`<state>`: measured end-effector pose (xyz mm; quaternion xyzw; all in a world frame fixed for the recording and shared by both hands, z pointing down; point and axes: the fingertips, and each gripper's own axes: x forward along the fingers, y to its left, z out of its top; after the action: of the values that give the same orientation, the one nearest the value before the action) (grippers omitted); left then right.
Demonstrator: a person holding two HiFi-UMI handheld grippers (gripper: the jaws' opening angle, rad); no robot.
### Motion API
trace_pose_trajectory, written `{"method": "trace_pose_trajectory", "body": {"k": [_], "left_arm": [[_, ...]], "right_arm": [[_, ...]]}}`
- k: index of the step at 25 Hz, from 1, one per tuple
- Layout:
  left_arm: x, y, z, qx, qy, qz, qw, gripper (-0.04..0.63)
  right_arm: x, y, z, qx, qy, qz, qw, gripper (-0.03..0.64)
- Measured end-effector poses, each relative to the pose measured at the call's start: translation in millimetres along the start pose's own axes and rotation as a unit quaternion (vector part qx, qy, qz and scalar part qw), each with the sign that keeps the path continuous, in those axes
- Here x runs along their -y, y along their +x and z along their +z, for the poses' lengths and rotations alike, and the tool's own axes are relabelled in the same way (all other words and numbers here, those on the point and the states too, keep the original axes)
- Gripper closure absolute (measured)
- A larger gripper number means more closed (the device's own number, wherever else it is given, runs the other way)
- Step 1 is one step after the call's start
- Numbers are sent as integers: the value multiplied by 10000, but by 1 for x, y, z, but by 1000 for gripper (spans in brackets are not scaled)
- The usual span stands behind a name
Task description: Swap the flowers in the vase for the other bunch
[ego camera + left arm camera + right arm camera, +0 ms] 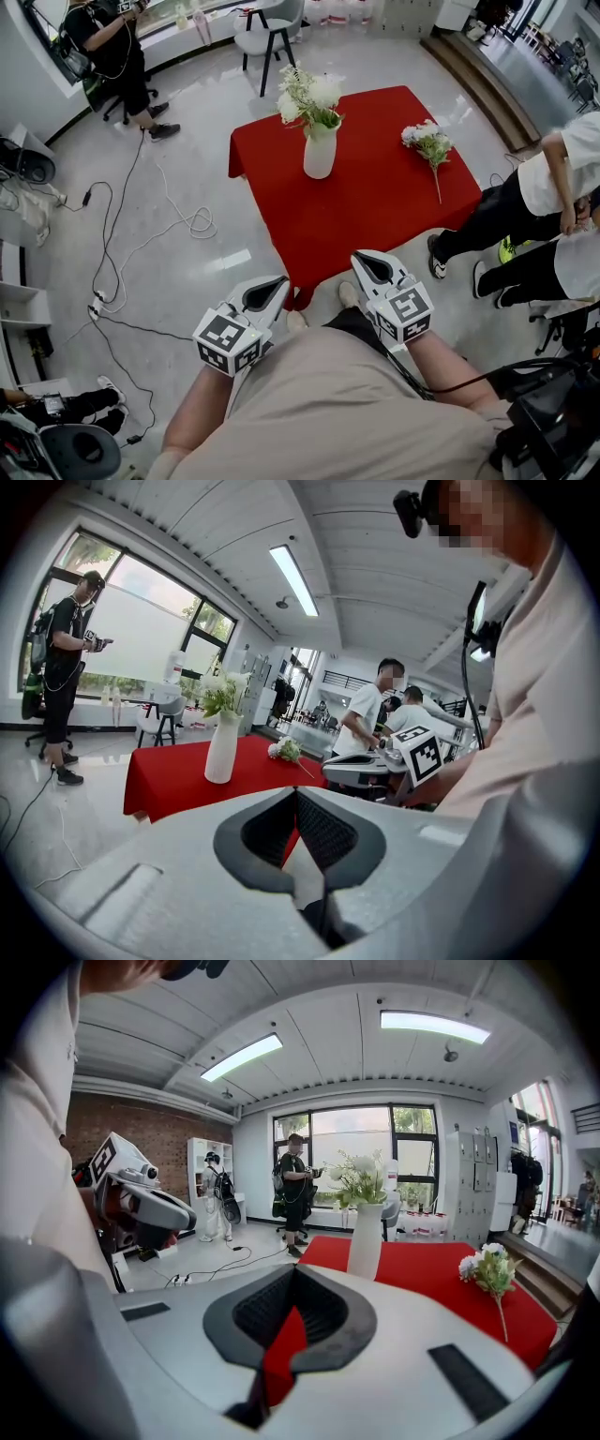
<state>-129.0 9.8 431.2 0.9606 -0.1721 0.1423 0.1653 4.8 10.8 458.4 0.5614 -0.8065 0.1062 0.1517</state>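
Grey glossy floor takes up most of the head view. On it, at twelve o'clock from the person wearing the camera, stands a square table under a red cloth. A person in black stands at ten o'clock, and two people in white tops crowd the table's edge at three o'clock. A grey chair sits beyond the table at twelve. Black and white cables trail over the floor at nine.

Both hand-held tools are low and short of the table's near edge. The left gripper is at seven o'clock of the table and the right gripper at six. Each has its jaws closed together with nothing between them.

A white vase stands upright toward the table's eleven o'clock corner and holds white flowers with green leaves. The other bunch lies flat on the cloth at three o'clock of the vase, well apart from it, with its stem pointing to six.
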Motion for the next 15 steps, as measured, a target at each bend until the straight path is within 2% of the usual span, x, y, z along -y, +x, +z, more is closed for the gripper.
{"method": "trace_pose_trajectory", "body": {"k": [15], "left_arm": [[-5,1,-5,-2,-58,2,10000,588]], "right_arm": [[-9,10,-2,-62,-60,134,9999,606]]}}
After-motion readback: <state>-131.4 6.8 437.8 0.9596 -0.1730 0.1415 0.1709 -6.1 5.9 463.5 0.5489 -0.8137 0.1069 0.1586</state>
